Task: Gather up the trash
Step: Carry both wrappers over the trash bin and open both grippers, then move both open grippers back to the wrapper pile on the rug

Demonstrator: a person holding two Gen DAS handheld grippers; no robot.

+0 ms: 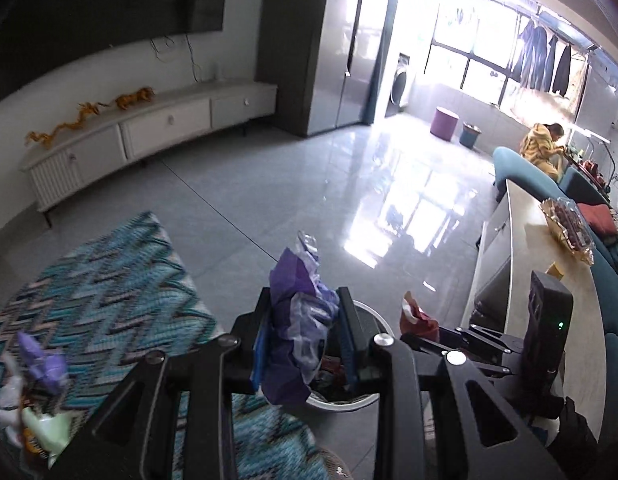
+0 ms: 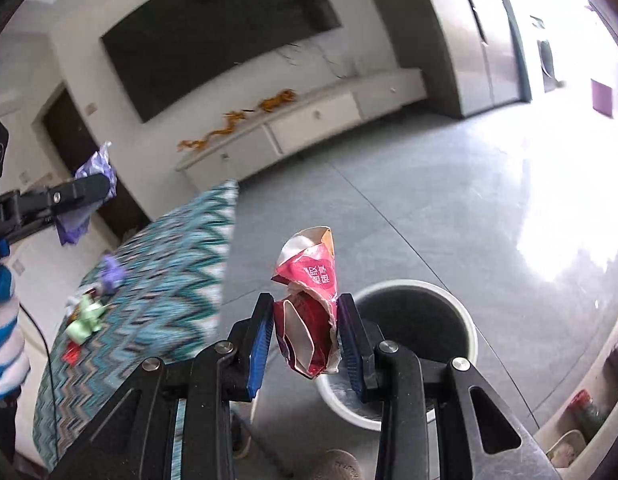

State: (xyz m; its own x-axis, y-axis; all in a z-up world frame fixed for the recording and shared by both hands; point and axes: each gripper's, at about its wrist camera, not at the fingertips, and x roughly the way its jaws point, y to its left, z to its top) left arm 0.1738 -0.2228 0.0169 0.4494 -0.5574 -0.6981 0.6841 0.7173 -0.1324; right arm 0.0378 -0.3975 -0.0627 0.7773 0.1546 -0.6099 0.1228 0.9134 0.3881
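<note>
My left gripper (image 1: 305, 308) is shut on a crumpled purple wrapper (image 1: 297, 312) and holds it above the white trash bin (image 1: 373, 316); it also shows at the left of the right wrist view (image 2: 91, 192). My right gripper (image 2: 307, 312) is shut on a crushed red and white carton (image 2: 309, 304) just left of and above the bin (image 2: 465, 316). The right gripper with the red carton (image 1: 419, 316) shows beside the bin in the left wrist view. More trash lies on the rug: purple, green and white scraps (image 1: 33, 392) (image 2: 89, 308).
A blue zigzag rug (image 1: 105, 280) covers the floor at left. A white low table (image 1: 549, 280) with a snack tray (image 1: 569, 228) stands at right. A TV cabinet (image 1: 149, 128) lines the far wall. A person (image 1: 543, 144) sits far right.
</note>
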